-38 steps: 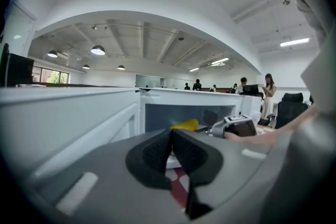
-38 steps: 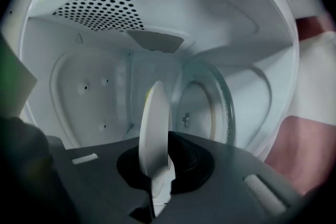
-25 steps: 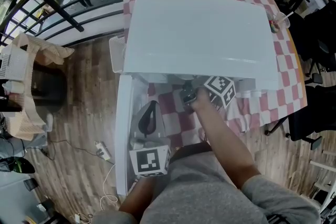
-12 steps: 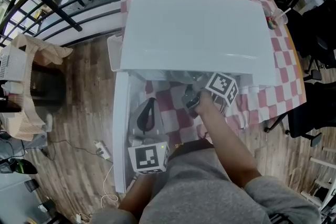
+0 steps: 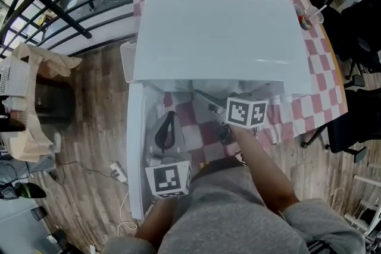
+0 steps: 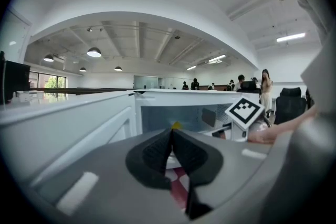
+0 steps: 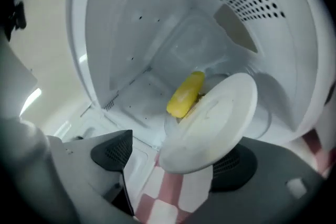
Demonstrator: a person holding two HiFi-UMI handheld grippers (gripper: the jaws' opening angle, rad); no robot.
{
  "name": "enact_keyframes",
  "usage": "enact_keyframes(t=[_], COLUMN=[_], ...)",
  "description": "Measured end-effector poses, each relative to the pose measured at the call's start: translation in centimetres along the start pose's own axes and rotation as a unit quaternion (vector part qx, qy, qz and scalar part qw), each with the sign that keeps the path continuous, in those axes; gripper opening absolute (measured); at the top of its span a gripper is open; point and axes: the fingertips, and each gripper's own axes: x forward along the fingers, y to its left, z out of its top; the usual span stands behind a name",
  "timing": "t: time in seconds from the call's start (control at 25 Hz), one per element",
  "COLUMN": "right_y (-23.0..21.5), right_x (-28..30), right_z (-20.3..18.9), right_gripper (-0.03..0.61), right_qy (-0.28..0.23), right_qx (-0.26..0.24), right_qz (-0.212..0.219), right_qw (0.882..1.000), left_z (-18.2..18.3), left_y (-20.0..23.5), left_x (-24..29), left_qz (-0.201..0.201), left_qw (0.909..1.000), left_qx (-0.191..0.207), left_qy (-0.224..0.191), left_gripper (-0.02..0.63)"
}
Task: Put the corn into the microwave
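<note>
The person's right forearm [image 5: 262,169] is reaching up from the lower right toward the mouth of the white microwave [image 5: 220,33], which is sitting on the red-and-white checked tabletop [image 5: 321,80]. Its door [image 5: 136,151] is hanging open to the left. The right tool [image 7: 184,144] is pointing into the cavity from just outside, slightly downward. Its jaws are standing wide apart and have just been opening. A white plate [image 7: 210,123] is lying tilted across the gap and covering one pad, while the other pad is standing clear of it. The corn [image 7: 185,94] is already lying inside the microwave, at the plate's far edge.

The left tool [image 6: 171,132] is hovering low by the open door and aiming at the cavity. Its jaws are pressing together on nothing.

Compared with a second ago, the right tool's marker cube [image 5: 246,111] is sitting a little farther out from the opening. It is also showing squarer to the head view, where before it stood cornerwise. The left tool's cube [image 5: 168,180] is staying where it was.

Both cubes are showing only black-and-white square patterns.
</note>
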Motion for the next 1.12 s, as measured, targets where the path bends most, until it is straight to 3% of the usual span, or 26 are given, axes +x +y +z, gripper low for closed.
enact_keyframes(t=[0.12,0.36,0.44,0.52,0.68,0.84,1.12], right_y=[-0.2,-0.5,-1.4,-2.2,-2.9,-3.3,-2.1], right_x=[0.2,-0.6,-1.3,-1.8,-2.0,-1.8,-0.5], right_z=[-1.1,-2.9,-3.3,-3.0,-2.7,-1.8,-3.5], right_gripper=[0.439,0.436,0.420,0.344,0.301,0.167,0.164], right_qy=[0.052,0.120,0.137,0.134,0.140,0.133,0.200], right_qx=[-0.099,-0.213,-0.242,-0.272,-0.298,-0.304,-0.277], right_qz=[-0.020,-0.034,-0.060,-0.092,-0.114,-0.134,-0.081], right_qw=[0.994,0.969,0.959,0.948,0.937,0.934,0.936], left_z=[-0.2,0.3,0.3,0.2,0.1,0.2,0.0], left_y=[0.0,-0.3,-0.4,-0.3,-0.6,-0.6,0.1], left_x=[0.1,0.3,0.2,0.4,0.5,0.5,0.4], left_qz=[0.001,0.004,0.005,0.005,0.002,0.002,0.006], left_qw=[0.9999,0.9998,0.9997,0.9997,0.9996,0.9997,0.9997], left_qx=[0.003,0.018,0.020,0.023,0.023,0.018,0.018], left_qy=[0.010,0.008,0.013,0.011,0.013,0.018,0.014], left_gripper=[0.009,0.009,0.009,0.011,0.009,0.009,0.010])
